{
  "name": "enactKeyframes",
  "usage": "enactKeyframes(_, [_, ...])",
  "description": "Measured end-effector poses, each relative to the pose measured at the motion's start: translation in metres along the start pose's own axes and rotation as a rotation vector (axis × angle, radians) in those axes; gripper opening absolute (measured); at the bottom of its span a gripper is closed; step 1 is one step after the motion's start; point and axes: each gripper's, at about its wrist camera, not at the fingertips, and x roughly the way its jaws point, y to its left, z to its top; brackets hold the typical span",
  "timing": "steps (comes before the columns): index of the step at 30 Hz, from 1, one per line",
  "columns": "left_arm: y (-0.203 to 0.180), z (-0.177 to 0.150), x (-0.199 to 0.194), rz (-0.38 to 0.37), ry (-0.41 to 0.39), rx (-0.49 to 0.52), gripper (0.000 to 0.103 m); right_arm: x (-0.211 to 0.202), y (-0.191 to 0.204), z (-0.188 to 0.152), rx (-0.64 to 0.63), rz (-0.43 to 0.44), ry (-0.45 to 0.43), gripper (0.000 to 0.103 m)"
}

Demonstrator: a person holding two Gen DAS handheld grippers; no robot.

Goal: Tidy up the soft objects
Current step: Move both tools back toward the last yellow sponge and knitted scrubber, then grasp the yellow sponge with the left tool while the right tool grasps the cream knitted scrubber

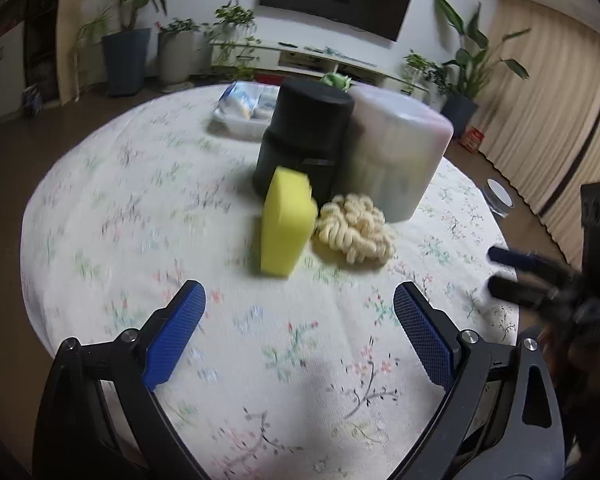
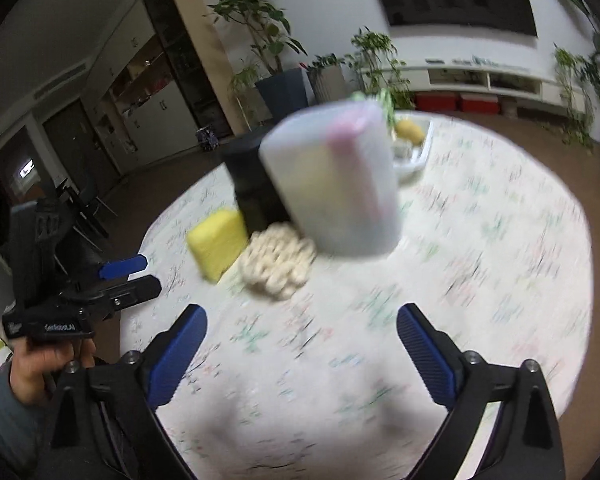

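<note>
The left hand-held gripper (image 1: 299, 294) is hovering spread and empty over the floral worktop (image 1: 120, 184); beyond it a yellow sponge (image 1: 287, 224) is standing beside a cream chenille pad (image 1: 356, 234). The right hand-held gripper (image 2: 302, 316) is likewise gaping wide.

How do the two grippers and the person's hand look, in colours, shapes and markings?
Both the left gripper and the right gripper have black angular frames, silver bolts and blue textured finger pads. Small white lettering, blurred, marks the left gripper's body. A bare hand shows, with a grey sleeve.
</note>
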Motion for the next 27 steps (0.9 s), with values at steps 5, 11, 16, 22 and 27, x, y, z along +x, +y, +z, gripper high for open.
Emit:
enactKeyframes(5, [0.000, -0.002, -0.001, 0.025, -0.014, 0.012, 0.098, 0.019, 0.015, -0.005, -0.016, -0.072, 0.016, 0.099])
enactKeyframes(11, [0.008, -0.002, 0.006, 0.007, 0.001, -0.020, 0.101, 0.033, 0.016, -0.001, 0.016, -0.118, 0.026, 0.101])
enactKeyframes(16, [0.012, -0.004, 0.009, 0.007, 0.010, -0.041, 0.103, 0.037, 0.018, 0.000, 0.015, -0.127, 0.033, 0.103])
enactKeyframes(22, [0.014, -0.002, 0.013, 0.013, 0.023, -0.044, 0.103, 0.038, 0.019, 0.004, 0.010, -0.153, 0.034, 0.103])
enactKeyframes(27, [0.012, 0.008, 0.019, 0.009, 0.030, -0.021, 0.103, 0.046, 0.022, 0.011, 0.004, -0.158, 0.043, 0.103])
